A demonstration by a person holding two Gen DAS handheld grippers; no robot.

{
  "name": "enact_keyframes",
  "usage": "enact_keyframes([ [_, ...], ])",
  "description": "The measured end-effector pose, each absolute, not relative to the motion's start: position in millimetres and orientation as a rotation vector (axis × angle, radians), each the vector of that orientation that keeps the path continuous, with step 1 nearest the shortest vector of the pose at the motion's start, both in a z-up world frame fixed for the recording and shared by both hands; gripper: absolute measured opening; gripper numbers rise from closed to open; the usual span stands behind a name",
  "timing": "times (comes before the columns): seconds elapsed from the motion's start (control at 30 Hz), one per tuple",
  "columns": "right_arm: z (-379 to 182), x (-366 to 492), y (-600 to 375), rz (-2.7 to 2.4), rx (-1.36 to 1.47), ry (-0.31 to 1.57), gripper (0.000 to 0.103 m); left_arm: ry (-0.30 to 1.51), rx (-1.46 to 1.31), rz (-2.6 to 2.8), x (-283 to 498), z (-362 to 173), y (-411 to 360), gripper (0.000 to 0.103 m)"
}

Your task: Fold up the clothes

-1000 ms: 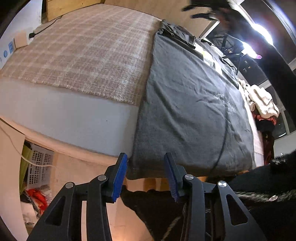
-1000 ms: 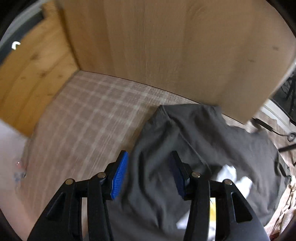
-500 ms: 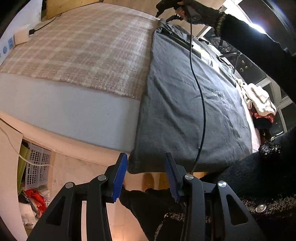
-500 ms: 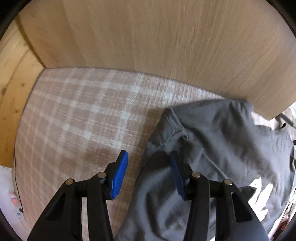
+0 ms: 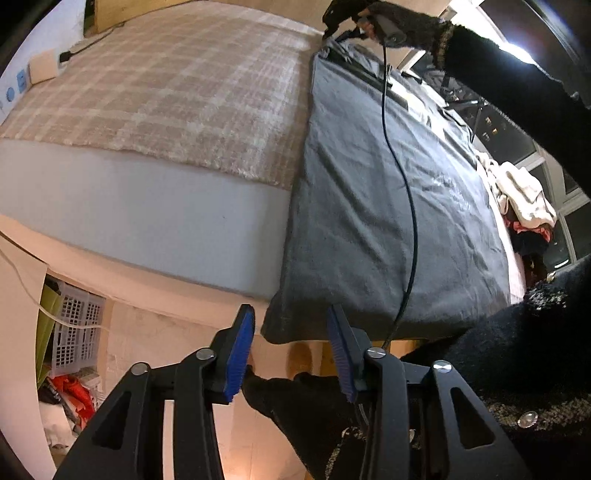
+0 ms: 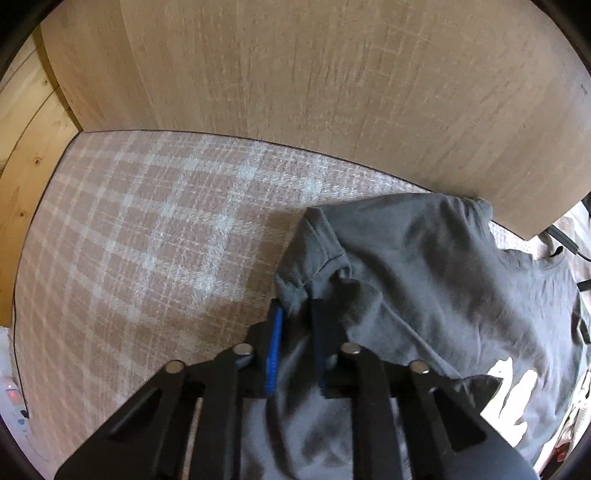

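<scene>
Since the earlier frames, our right claw (image 6: 295, 332) had dropped toward the far left corner of the dark grey cotton T-shirt (image 5: 388, 206) and its jaws had just been closing; they pinched a fold of the sleeve cloth between the blue pads (image 6: 275, 350), with almost no gap left. In the left wrist view we saw that same claw far off at the top of the garment, held in a hand in a black knitted glove (image 5: 391, 22), where a second before only a blurred dark shape hung above the bed. A thin black cable (image 5: 402, 192) trailed from it across the shirt toward us.

Our left claw (image 5: 291, 343) had hardly shifted. Its jaws had just been closing a little, yet they stood apart with nothing pressed between them; the near hem corner of the shirt lay just beyond the tips, hanging over the bed's edge.

We found the T-shirt spread flat on the right part of the bed, lying over the pink-and-cream plaid blanket (image 5: 177, 92). Its long axis ran from the near edge of the pale grey mattress (image 5: 140, 210) away toward the light wooden headboard (image 6: 314, 74), hem nearest us, collar and sleeves at the far end. A white print (image 6: 513, 391) showed on the cloth in the right wrist view.
</scene>
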State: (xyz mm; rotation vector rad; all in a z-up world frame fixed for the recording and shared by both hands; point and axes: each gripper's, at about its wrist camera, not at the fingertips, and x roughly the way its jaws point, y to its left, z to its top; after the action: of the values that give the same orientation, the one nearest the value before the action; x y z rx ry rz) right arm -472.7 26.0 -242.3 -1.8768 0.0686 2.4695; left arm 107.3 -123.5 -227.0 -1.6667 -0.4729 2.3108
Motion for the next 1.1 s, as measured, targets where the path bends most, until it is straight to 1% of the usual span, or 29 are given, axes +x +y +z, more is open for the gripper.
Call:
enact_keyframes([
  [0.03,-242,-471,27,2.478,-1.876,0.078,0.007,-0.460,-1.668,2.307,107,-228,-122,0.018],
  [0.07,-241,-470,29,2.487,-1.875,0.091,0.007,-0.446,-1.670,2.307,106,-229,-120,0.010],
  [0.1,-240,-468,31,2.497,-1.873,0.104,0.006,-0.439,-1.672,2.306,106,-230,-120,0.005],
  [0.13,-238,-466,33,2.509,-1.868,0.115,0.006,-0.440,-1.670,2.308,106,-229,-120,0.004],
  [0.33,-215,-455,53,2.566,-1.846,0.232,0.006,-0.449,-1.586,2.350,115,-206,-119,0.004],
  [0.43,-205,-449,61,2.583,-1.836,0.250,0.006,-0.449,-1.566,2.351,117,-199,-115,0.004],
  [0.57,-190,-444,73,2.616,-1.801,0.207,0.006,-0.442,-1.508,2.312,119,-183,-98,0.004],
  [0.77,-158,-440,109,2.653,-1.722,0.133,0.006,-0.338,-1.451,2.215,122,-158,-54,0.004],
  [0.9,-149,-429,140,2.642,-1.693,0.079,0.006,-0.293,-1.412,2.116,123,-150,-16,0.004],
  [1.0,-153,-417,165,2.612,-1.677,0.039,0.006,-0.239,-1.405,2.043,122,-156,15,0.004],
  [1.1,-184,-413,176,2.554,-1.696,0.004,0.006,-0.192,-1.427,1.982,120,-170,40,0.004],
])
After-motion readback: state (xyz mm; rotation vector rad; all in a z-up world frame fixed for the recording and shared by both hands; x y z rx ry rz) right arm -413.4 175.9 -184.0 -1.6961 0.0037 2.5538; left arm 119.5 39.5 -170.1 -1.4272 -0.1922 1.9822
